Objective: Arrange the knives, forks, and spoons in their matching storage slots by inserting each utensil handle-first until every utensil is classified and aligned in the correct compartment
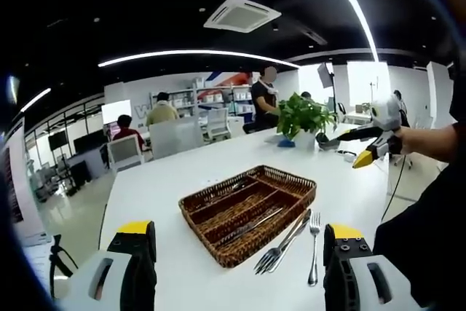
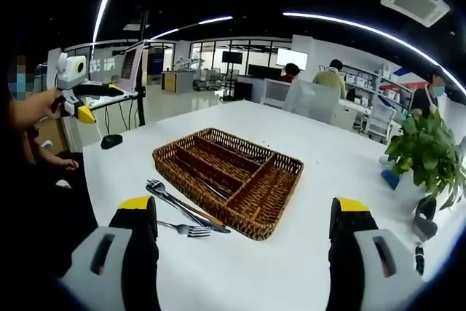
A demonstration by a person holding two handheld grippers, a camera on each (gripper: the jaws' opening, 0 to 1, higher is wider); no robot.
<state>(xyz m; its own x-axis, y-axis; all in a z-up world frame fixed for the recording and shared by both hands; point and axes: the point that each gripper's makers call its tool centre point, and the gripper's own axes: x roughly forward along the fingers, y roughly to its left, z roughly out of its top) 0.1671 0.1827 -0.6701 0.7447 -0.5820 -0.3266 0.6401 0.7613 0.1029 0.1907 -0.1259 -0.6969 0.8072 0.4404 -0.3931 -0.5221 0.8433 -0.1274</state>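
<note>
A brown wicker cutlery tray (image 1: 218,253) with several compartments sits on the white table (image 1: 175,180). A couple of metal utensils (image 1: 251,225) lie in one long slot. Beside the tray lie a fork (image 1: 314,242) and two more utensils (image 1: 282,247). My left gripper (image 1: 239,231) hovers open in front of the tray, nothing between its jaws. The right gripper view has the tray (image 2: 287,164) ahead, with the loose utensils (image 2: 182,210) and a fork (image 2: 186,230) at its near left. My right gripper (image 2: 244,205) is open and empty.
A potted plant (image 1: 302,118) (image 2: 429,147) stands on the table's far part. Each gripper, held in a hand, appears off the table's side in the other's view (image 1: 378,136) (image 2: 76,96). A small black object (image 2: 111,140) lies near the table edge. People sit at desks beyond.
</note>
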